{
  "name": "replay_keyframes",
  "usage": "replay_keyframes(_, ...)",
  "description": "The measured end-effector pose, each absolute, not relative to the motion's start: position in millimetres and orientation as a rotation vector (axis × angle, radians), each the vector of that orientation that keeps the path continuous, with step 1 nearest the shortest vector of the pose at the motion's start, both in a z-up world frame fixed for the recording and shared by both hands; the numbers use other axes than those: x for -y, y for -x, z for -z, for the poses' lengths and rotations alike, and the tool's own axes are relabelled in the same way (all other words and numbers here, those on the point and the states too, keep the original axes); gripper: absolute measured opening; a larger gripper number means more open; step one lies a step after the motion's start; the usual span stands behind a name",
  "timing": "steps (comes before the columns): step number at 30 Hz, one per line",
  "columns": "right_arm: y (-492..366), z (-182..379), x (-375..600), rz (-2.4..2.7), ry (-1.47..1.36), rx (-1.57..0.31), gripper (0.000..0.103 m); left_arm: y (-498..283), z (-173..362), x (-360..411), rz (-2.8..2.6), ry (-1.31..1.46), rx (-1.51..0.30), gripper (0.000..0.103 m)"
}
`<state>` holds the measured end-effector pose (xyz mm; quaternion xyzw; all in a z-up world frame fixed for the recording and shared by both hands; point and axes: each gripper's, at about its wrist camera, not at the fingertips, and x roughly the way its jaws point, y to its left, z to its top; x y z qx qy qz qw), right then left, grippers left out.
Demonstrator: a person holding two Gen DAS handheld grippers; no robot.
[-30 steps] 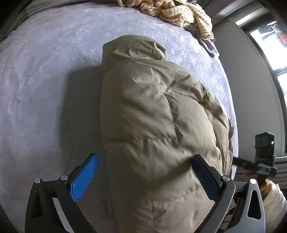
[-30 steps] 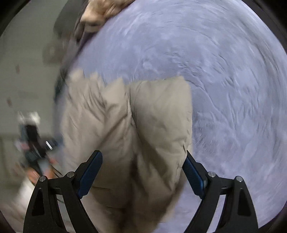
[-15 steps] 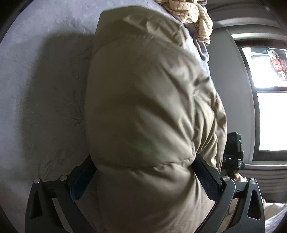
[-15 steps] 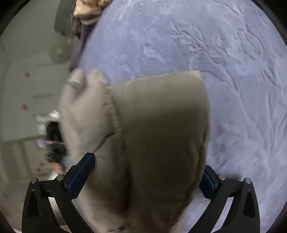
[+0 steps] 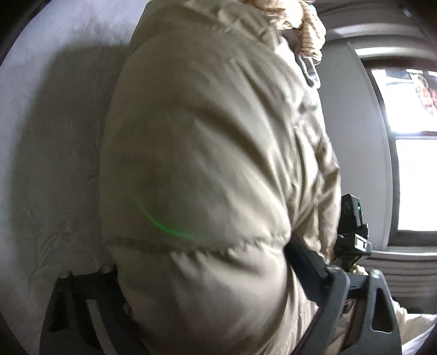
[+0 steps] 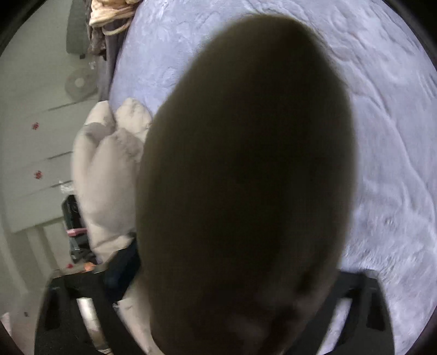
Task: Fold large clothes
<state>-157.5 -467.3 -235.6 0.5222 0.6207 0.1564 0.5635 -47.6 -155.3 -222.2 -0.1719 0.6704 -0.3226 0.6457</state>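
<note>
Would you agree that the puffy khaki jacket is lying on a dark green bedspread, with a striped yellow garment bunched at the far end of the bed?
Not quite: the bedspread is pale lavender-grey, not dark green, as the right wrist view shows clearly. The rest holds: the puffy khaki jacket lies on it, and the striped yellow garment is bunched at the far end.
</note>
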Motion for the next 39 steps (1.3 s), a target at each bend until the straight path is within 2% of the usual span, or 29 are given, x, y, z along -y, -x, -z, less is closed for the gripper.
replay_keyframes(1,160,234,469,-0.372,-1.252,-1.448,0.070,49,218,156,0.738,0.382,-1.516,0.083)
replay_keyframes(2,163,230,470,-0.380,-1.266,-1.428,0.057,51,212,157,0.744,0.375,-1.504,0.079)
replay_keyframes(3,166,226,475,-0.388,-1.265,-1.415,0.050,53,207,156,0.748,0.374,-1.497,0.077)
replay_keyframes(5,167,214,472,-0.409,-1.253,-1.394,0.045,53,196,161,0.762,0.370,-1.476,0.073)
replay_keyframes(12,139,168,451,-0.450,-1.175,-1.344,0.045,36,151,141,0.795,0.385,-1.351,0.073)
replay_keyframes(17,96,140,411,-0.460,-1.114,-1.293,0.045,-3,131,93,0.791,0.399,-1.294,0.073)
replay_keyframes(22,46,138,354,-0.445,-1.088,-1.269,0.045,-50,127,25,0.759,0.370,-1.288,0.073)
replay_keyframes(28,-20,162,297,-0.424,-1.047,-1.267,0.045,-116,149,-39,0.637,0.308,-1.286,0.073)
replay_keyframes(32,-55,188,272,-0.361,-0.998,-1.299,0.045,-138,193,-58,0.565,0.322,-1.341,0.077)
replay_keyframes(35,-54,203,273,-0.310,-1.014,-1.314,0.047,-141,215,-67,0.549,0.364,-1.347,0.086)
replay_keyframes(39,-36,201,285,-0.261,-1.030,-1.346,0.054,-140,216,-72,0.529,0.312,-1.342,0.088)
